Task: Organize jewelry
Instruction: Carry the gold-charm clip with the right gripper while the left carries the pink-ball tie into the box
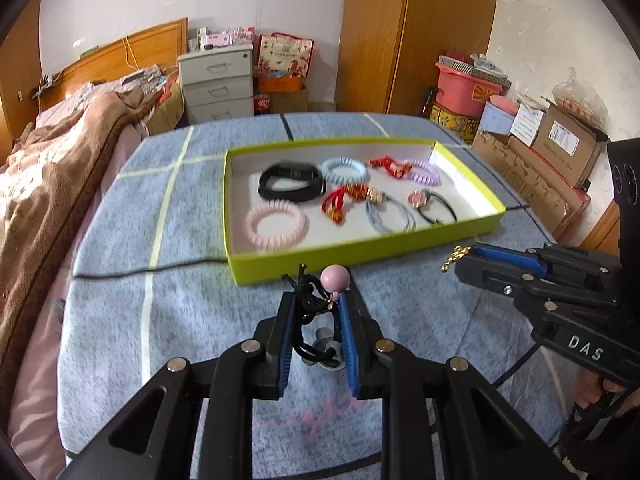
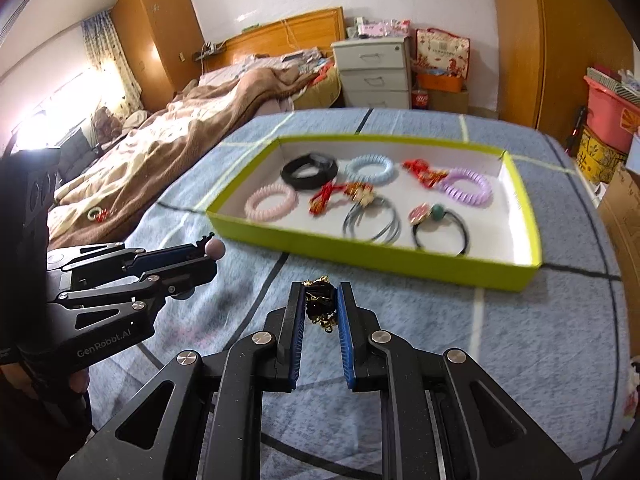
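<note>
A lime-green tray (image 1: 344, 250) (image 2: 360, 254) with a white floor holds several bracelets and hair ties: a black band (image 1: 290, 181), a pink coil (image 1: 276, 224), a blue coil (image 2: 369, 169), a purple coil (image 2: 466, 187). My left gripper (image 1: 318, 300) is shut on a black hair tie with a pink ball (image 1: 335, 278), held above the cloth just in front of the tray; it shows at the left of the right wrist view (image 2: 208, 254). My right gripper (image 2: 321, 295) is shut on a black and gold chain piece (image 2: 319, 304), also in front of the tray; it shows in the left wrist view (image 1: 466, 258).
The tray rests on a blue checked cloth (image 1: 192, 312) over a table. A black cable (image 1: 152, 270) lies left of the tray. A bed with a brown blanket (image 2: 168, 140) is to the left; cardboard boxes (image 1: 532, 168) stand to the right.
</note>
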